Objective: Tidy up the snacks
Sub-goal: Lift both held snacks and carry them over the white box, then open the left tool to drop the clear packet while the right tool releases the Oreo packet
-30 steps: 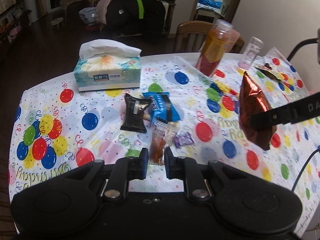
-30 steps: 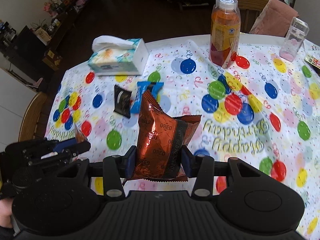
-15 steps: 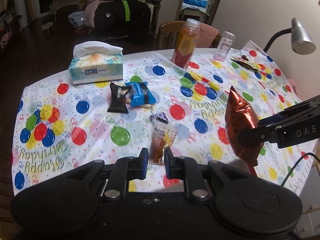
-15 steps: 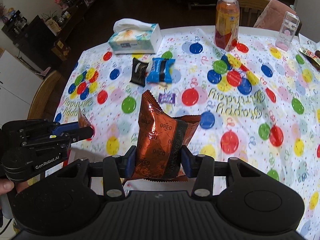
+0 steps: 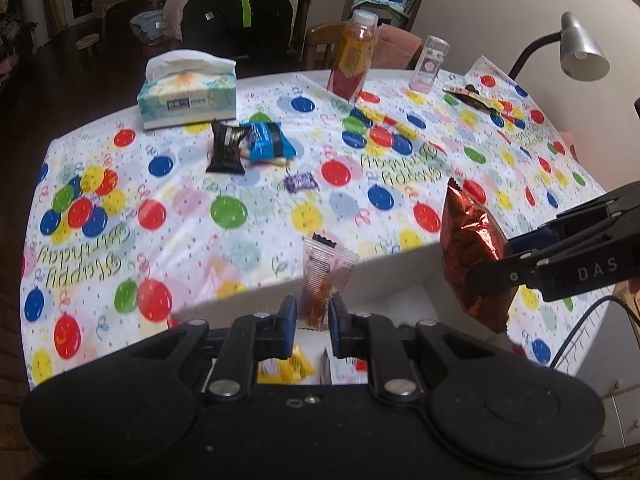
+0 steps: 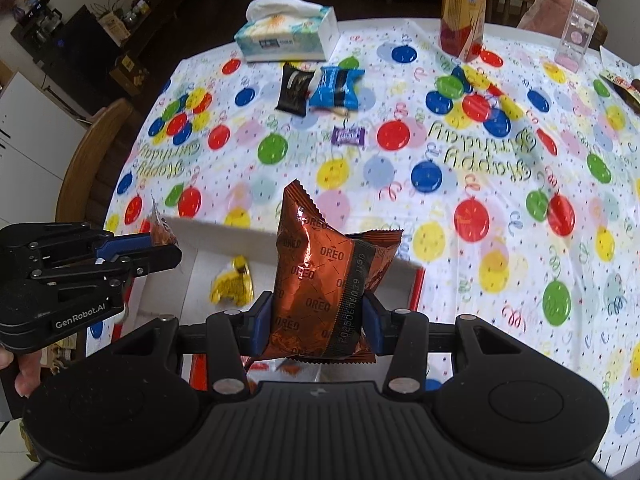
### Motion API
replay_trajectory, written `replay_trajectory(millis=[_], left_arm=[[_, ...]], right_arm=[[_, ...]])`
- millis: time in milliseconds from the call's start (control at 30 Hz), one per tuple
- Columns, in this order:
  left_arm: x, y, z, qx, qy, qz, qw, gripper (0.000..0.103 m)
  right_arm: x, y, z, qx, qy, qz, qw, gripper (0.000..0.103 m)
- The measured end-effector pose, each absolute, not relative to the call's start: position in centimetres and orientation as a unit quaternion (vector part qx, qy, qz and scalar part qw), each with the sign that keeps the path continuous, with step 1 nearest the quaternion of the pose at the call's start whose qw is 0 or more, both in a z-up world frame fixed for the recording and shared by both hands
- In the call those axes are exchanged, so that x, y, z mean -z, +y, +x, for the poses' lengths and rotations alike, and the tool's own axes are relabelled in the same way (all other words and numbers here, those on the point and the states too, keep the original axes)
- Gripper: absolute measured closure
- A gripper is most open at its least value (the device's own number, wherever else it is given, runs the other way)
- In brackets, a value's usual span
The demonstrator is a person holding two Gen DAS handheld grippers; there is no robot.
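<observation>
i see a shiny copper-orange oreo bag at centre frame, a white tablecloth dotted with red, blue, green and yellow balloons, a black packet beside a blue packet at upper centre, a purple candy, and a yellow wrapper in the white box.

snack packets 7; tissue box 1; bottle 1; grippers 2
</observation>
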State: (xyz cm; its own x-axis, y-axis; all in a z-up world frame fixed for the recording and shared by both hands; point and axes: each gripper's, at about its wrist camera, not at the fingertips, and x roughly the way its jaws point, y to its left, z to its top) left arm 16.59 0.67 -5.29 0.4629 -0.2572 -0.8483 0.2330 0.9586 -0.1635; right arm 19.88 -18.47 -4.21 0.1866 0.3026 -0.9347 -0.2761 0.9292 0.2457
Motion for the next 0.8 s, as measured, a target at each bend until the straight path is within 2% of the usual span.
replay_trajectory(millis=[800], left_arm=[[12.3, -0.3, 13.2, 0.123, 0.561, 0.011, 0.819, 0.089]], right_arm=[[10.2, -15.6, 16.3, -0.193, 0.607, -0.08, 0.767, 0.058]])
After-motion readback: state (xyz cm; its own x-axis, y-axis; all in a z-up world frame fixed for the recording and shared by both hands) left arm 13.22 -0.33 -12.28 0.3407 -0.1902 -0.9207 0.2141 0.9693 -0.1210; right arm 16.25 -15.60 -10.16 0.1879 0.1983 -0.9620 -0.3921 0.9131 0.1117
